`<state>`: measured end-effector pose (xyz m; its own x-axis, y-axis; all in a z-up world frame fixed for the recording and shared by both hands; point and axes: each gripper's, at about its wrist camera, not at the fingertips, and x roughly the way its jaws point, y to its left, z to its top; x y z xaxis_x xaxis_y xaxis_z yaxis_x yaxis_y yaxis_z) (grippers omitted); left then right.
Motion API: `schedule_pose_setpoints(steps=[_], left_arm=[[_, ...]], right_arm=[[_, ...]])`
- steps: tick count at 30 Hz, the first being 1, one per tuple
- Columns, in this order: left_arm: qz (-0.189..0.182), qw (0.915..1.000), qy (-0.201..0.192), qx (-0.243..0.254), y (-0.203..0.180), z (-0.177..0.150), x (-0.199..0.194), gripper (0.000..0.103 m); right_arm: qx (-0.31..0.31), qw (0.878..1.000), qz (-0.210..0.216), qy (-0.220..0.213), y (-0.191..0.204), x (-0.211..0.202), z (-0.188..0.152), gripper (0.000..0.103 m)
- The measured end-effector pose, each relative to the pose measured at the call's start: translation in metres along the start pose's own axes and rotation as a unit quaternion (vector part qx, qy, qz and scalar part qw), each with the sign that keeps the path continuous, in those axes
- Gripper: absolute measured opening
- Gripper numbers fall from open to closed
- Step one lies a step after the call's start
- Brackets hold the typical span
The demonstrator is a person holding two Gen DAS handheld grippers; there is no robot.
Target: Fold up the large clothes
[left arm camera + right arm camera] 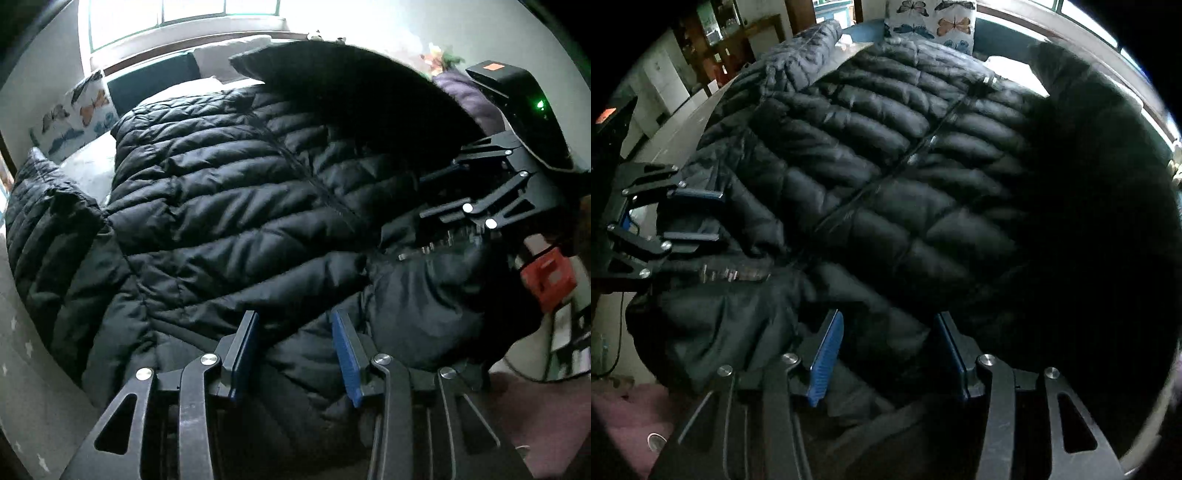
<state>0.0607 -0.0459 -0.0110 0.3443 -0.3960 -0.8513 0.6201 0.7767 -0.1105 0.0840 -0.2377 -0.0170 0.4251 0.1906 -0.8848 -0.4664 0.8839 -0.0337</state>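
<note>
A black quilted puffer jacket (229,206) lies spread on a bed, zip (886,177) closed, collar and hood end nearest me. One dark flap or sleeve (351,92) stands raised and blurred over its far right side. My left gripper (295,350) is over the near hem of the collar with its blue pads (347,358) apart. Puffy fabric shows between them, but I see no pinch. My right gripper (886,354) is beside it over the hood area, jaws wider, fabric bulging below. Each gripper shows in the other's view: left gripper (694,216), right gripper (443,192).
A butterfly-print pillow (77,114) and a white pillow (229,55) lie at the head of the bed under a bright window (184,14). A pink rug (624,417) covers the floor near me. Shelves and cabinets (713,40) stand beyond the bed.
</note>
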Motion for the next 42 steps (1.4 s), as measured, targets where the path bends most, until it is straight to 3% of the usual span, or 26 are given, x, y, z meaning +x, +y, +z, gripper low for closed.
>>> schedule_pose_setpoints(steps=[5,9,16,22,30,32,35,38,42], left_arm=[[0.022,0.9991,-0.027,-0.023,0.027,0.033,-0.015,0.045],[0.034,0.9976,-0.029,-0.052,0.052,0.073,-0.011,0.05],[0.038,0.9931,-0.027,-0.108,0.092,0.135,0.005,0.057],[0.043,0.9891,-0.019,-0.14,0.115,0.158,0.021,0.067],[0.046,0.9843,-0.011,-0.17,0.139,0.168,0.047,0.069],[0.042,0.9835,-0.009,-0.176,0.144,0.172,0.055,0.069],[0.053,0.9831,-0.009,-0.175,0.151,0.179,0.065,0.069],[0.054,0.9801,-0.004,-0.191,0.162,0.185,0.076,0.069],[0.047,0.9765,-0.005,-0.21,0.177,0.192,0.089,0.069]], right_arm=[[0.005,0.999,-0.032,-0.034,-0.024,-0.016,0.05,0.056],[0.027,0.998,-0.052,-0.039,-0.046,-0.004,0.102,0.056],[0.016,0.99,-0.141,0.008,-0.084,0.045,0.152,0.056],[0.035,0.97,-0.242,0.019,-0.14,0.044,0.137,0.056],[0.17,0.947,-0.271,0.029,-0.238,0.023,0.084,0.056],[0.194,0.948,-0.252,0.023,-0.252,0.016,0.072,0.056],[0.235,0.962,-0.14,-0.012,-0.265,0.004,0.058,0.056],[0.246,0.968,-0.042,-0.018,-0.265,0.007,0.059,0.061],[0.221,0.975,-0.023,0.008,-0.25,0.023,0.078,0.066]])
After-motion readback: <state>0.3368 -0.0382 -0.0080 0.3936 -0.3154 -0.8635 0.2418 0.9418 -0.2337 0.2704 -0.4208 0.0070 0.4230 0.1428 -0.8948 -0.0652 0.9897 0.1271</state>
